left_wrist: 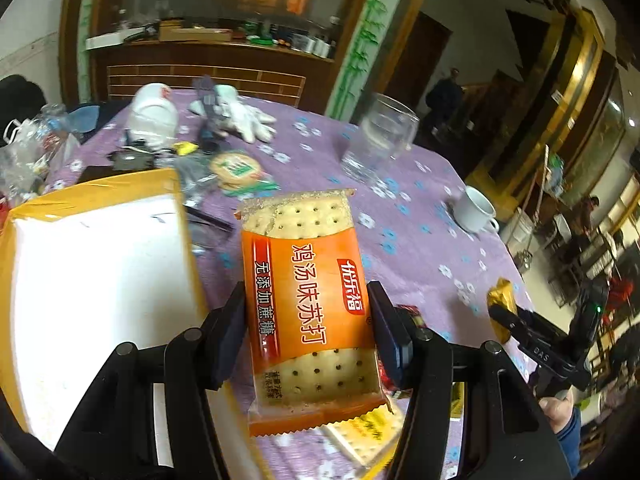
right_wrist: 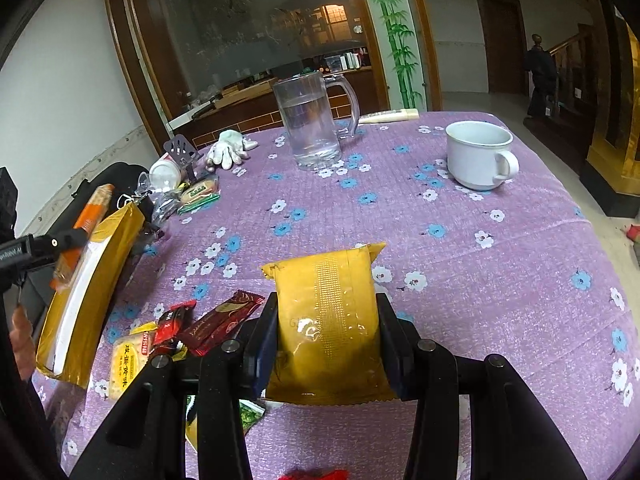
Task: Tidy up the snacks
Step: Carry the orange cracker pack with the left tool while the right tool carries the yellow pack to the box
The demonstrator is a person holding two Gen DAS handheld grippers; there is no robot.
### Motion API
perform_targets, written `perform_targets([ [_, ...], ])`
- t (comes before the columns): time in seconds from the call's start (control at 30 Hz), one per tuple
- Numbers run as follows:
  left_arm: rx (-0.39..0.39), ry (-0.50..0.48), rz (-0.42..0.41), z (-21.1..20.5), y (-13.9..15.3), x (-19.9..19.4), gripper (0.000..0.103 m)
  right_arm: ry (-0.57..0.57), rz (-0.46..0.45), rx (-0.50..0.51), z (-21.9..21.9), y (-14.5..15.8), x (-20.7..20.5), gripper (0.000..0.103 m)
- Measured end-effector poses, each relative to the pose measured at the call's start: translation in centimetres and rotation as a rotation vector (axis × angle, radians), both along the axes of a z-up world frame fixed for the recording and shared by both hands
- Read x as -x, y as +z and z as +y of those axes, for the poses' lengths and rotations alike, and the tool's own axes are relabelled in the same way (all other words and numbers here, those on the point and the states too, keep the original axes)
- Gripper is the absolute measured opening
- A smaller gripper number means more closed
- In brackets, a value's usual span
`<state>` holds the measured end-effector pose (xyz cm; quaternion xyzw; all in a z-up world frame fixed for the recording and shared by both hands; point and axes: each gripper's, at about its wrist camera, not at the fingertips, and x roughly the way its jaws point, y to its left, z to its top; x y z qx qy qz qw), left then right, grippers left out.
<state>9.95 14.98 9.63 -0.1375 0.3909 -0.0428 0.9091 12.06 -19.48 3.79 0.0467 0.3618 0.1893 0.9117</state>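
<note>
Between left gripper [left_wrist: 306,332] pads (clamped): cracker packet [left_wrist: 308,300].

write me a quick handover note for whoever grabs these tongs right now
Left tongs: shut on the orange soda cracker packet, held beside the yellow cardboard box with white inside.
Right tongs: shut on the gold foil snack packet, above the purple flowered tablecloth.
Done: nothing visibly in the box.
Left: box both held packets, then the dark red packets, yellow cracker packet and round green-labelled biscuit pack.
</note>
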Motion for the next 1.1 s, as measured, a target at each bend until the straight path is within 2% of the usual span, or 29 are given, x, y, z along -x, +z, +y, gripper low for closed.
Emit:
perform_targets([
  [0.37,0.028,0.107,-0.007,6.0,-0.6,0.3,0.056,-0.008,-0.004,0.011,-0.1,-0.1,-0.1,0.046],
  [0.53,0.002,0.149,-0.012,8.1,-0.3,0.4,0.056,-0.033,0.018,-0.031,-0.5,0.1,-0.3,0.046],
  [0.63,-0.01,0.19,-0.002,9.7,-0.6,0.6,0.056,-0.043,0.002,-0.045,0.0,1.3,0.2,0.046],
  [0.73,-0.025,0.241,0.012,11.3,-0.9,0.7,0.056,-0.018,-0.009,-0.043,2.1,3.2,1.0,0.046],
  [0.83,-0.055,0.291,0.017,12.4,-1.1,0.9,0.056,0.05,0.022,-0.082,5.0,4.6,1.0,0.046],
  [1.03,-0.121,0.359,0.062,13.6,-2.4,0.0,0.056,0.214,0.043,-0.078,14.4,7.3,0.8,0.045],
  [1.1,-0.112,0.369,0.091,14.1,-3.3,-0.6,0.056,0.262,0.061,-0.087,17.9,7.7,0.5,0.045],
])
